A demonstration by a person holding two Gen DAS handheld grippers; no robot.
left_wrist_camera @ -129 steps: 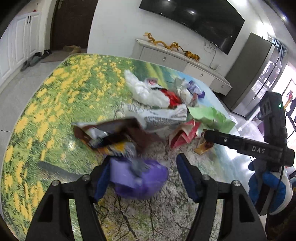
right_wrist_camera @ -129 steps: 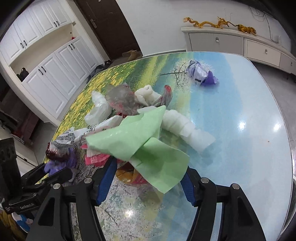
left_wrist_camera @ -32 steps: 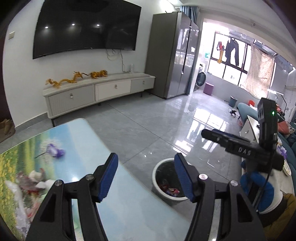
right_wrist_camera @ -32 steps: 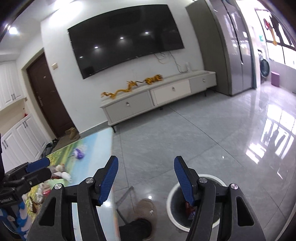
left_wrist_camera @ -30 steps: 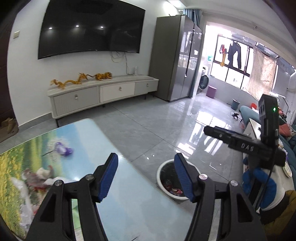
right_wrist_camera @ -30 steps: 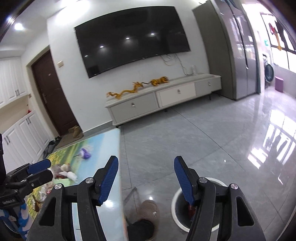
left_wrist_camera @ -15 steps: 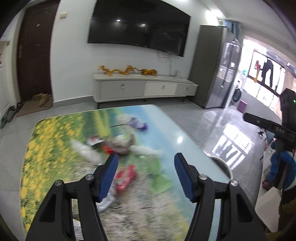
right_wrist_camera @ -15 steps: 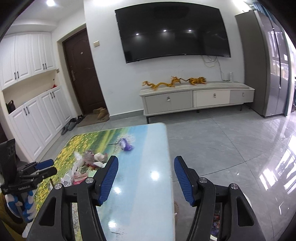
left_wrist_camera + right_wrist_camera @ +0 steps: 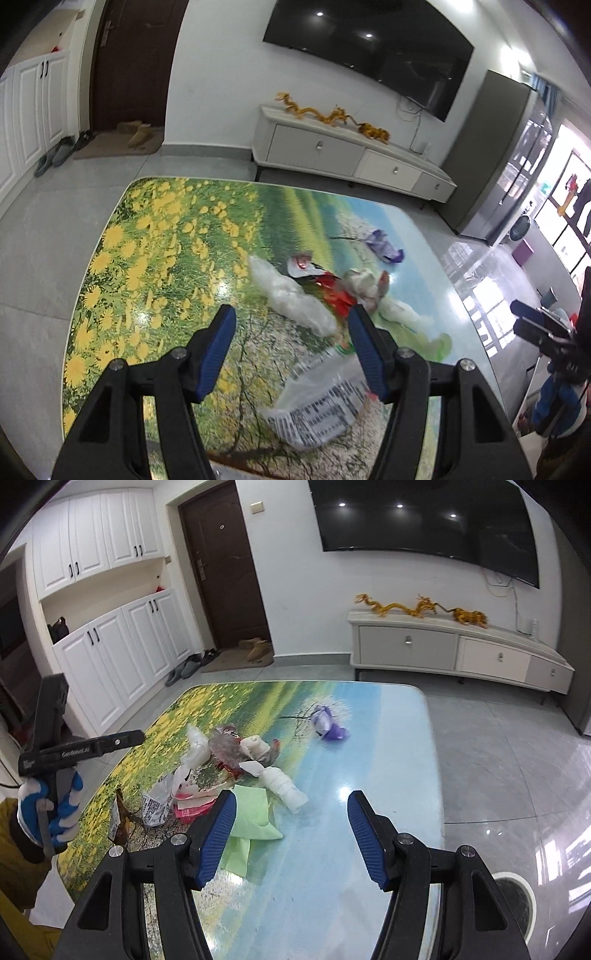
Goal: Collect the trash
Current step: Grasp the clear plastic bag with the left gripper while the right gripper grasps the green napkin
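Trash lies in a heap on the printed table (image 9: 155, 236): a white plastic bag (image 9: 291, 291), red wrappers (image 9: 332, 291), a printed clear bag (image 9: 325, 402) and a purple wrapper (image 9: 384, 247) set apart. My left gripper (image 9: 291, 343) is open and empty above the near edge, close to the printed bag. In the right wrist view the heap (image 9: 236, 753) also holds a green sheet (image 9: 251, 816), a white roll (image 9: 284, 786) and the purple wrapper (image 9: 327, 723). My right gripper (image 9: 291, 830) is open and empty above the table (image 9: 399, 738), just right of the green sheet.
A white-rimmed trash bin (image 9: 513, 897) stands on the grey floor to the right of the table. A TV cabinet (image 9: 454, 650) lines the far wall. White cupboards (image 9: 110, 657) and a dark door (image 9: 225, 572) are at the left, with shoes on the floor.
Both grippers, which held trash earlier, have swung back from the bin on the floor to the table. Both now hang open and empty over the trash heap.
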